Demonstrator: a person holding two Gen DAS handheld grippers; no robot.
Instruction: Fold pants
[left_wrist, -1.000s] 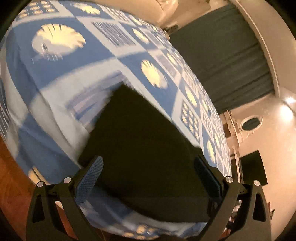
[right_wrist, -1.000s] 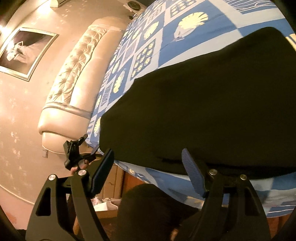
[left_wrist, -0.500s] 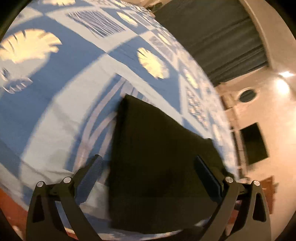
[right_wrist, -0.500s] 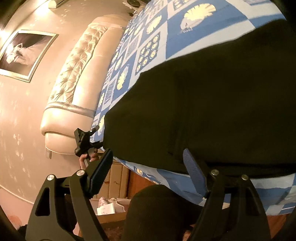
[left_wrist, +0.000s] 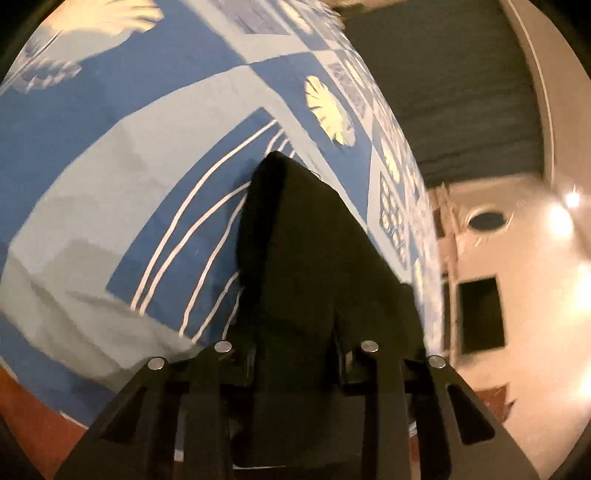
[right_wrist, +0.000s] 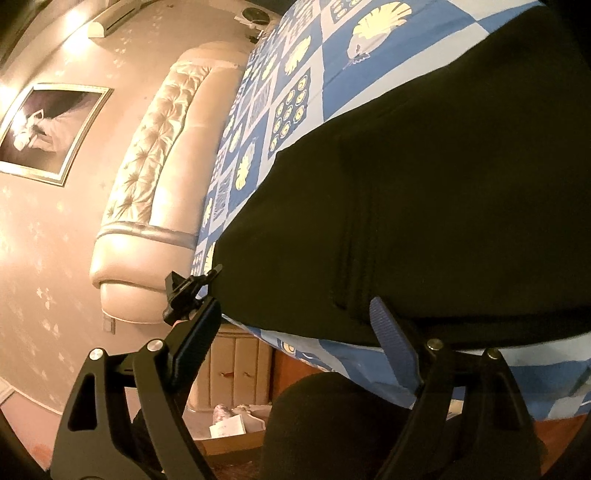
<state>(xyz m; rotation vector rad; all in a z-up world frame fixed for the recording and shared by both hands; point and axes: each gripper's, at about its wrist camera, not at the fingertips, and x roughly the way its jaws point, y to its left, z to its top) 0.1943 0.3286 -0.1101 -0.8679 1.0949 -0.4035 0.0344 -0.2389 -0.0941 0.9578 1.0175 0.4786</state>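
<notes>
Bedspread (right_wrist: 332, 85), blue with pale shell squares, is taking up most of both views, running back to a tufted headboard (right_wrist: 155, 147) in the right wrist view and toward a dark curtain (left_wrist: 443, 92) in the left one. Pants (right_wrist: 424, 203), black, are lying on it near the bed's front edge as one broad flat slab, and the outline is reading as already doubled at least once, though the fabric is too dark to count layers. Left gripper (left_wrist: 295, 354) is clamping a bunched edge of the pants between closed jaws, and from there the cloth is rising in a ridge to a peak (left_wrist: 277, 162) farther up the bed, so that end is looking pulled up rather than lying flat. Right gripper (right_wrist: 295, 325) is hanging wide open just off the bed's edge, its blue pad (right_wrist: 391, 336) beside the near hem and nothing between the fingers. My read: task is partway, with a further fold being started from the left side; carrying that edge across, laying it down and flattening are still outstanding. Right side is not contributing yet and is probably needed to pin or match the opposite corner. Small black part (right_wrist: 188, 291) past the right gripper's left finger is looking like the other tool, but I can't confirm.
</notes>
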